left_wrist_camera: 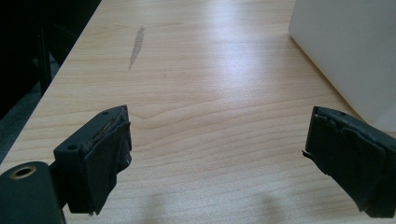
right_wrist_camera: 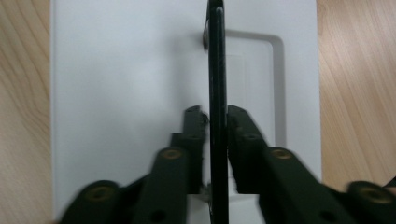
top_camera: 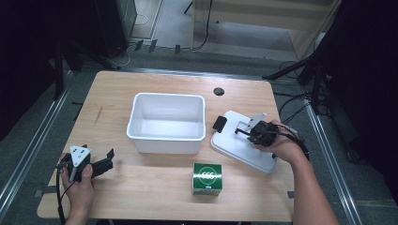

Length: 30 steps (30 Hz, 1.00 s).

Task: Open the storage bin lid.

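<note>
A white lid (top_camera: 244, 151) lies flat on the table to the right of a white bin (top_camera: 164, 144). A thin black handle (top_camera: 219, 123) stands on edge over the lid's left end. My right gripper (top_camera: 241, 131) reaches along the lid from the right. In the right gripper view the lid (right_wrist_camera: 116, 70) lies under the gripper (right_wrist_camera: 217, 114), whose jaws sit tight against both sides of the handle (right_wrist_camera: 217, 56). My left gripper (top_camera: 109, 159) rests near the table's front left corner. Its jaws stand wide apart (left_wrist_camera: 219, 123) over bare wood with nothing between them.
A green cube-shaped box (top_camera: 207, 178) sits near the front edge, in front of the bin. The bin's wall (left_wrist_camera: 355, 46) is at the upper right in the left gripper view. A small black disc (top_camera: 218, 91) lies near the far edge. A dark floor surrounds the table.
</note>
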Motion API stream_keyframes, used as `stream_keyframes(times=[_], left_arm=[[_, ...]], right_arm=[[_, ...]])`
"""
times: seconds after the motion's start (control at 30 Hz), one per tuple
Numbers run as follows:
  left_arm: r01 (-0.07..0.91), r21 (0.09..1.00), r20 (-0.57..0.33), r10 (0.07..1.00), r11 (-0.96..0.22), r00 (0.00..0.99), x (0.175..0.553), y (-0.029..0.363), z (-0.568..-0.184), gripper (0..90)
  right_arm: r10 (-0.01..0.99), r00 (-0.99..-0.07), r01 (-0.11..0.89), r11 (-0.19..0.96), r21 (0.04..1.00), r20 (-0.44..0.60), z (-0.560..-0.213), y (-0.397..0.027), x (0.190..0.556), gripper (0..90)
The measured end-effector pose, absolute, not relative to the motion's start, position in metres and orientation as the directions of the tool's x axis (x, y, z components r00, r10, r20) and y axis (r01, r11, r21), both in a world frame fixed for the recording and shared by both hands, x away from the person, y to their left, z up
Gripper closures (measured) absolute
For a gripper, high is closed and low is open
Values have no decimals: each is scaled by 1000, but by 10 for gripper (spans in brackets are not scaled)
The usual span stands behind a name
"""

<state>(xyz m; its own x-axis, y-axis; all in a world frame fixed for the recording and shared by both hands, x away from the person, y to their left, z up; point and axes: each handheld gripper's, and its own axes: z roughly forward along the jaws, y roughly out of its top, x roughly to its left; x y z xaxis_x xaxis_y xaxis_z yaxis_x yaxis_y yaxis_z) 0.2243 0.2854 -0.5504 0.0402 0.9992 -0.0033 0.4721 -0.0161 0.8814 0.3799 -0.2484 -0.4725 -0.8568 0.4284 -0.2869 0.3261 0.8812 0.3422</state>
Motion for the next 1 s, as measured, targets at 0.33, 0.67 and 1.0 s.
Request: stream_keyframes(times=[0.33,0.67,1.0], left_arm=[[473,881,-2,999,-18,41,224,285,-550,73],[471,882,-3,999,-15,37,224,285,-550,73],[471,882,-4,999,-14,37,224,286,-550,73]], right_arm=[[457,-847,343,860,377,-272,-460,-246,370,279],[472,-853,379,855,355,-225,-455,-243,364,0],[453,-851,346,864,366,-264,-441,-237,351,0]])
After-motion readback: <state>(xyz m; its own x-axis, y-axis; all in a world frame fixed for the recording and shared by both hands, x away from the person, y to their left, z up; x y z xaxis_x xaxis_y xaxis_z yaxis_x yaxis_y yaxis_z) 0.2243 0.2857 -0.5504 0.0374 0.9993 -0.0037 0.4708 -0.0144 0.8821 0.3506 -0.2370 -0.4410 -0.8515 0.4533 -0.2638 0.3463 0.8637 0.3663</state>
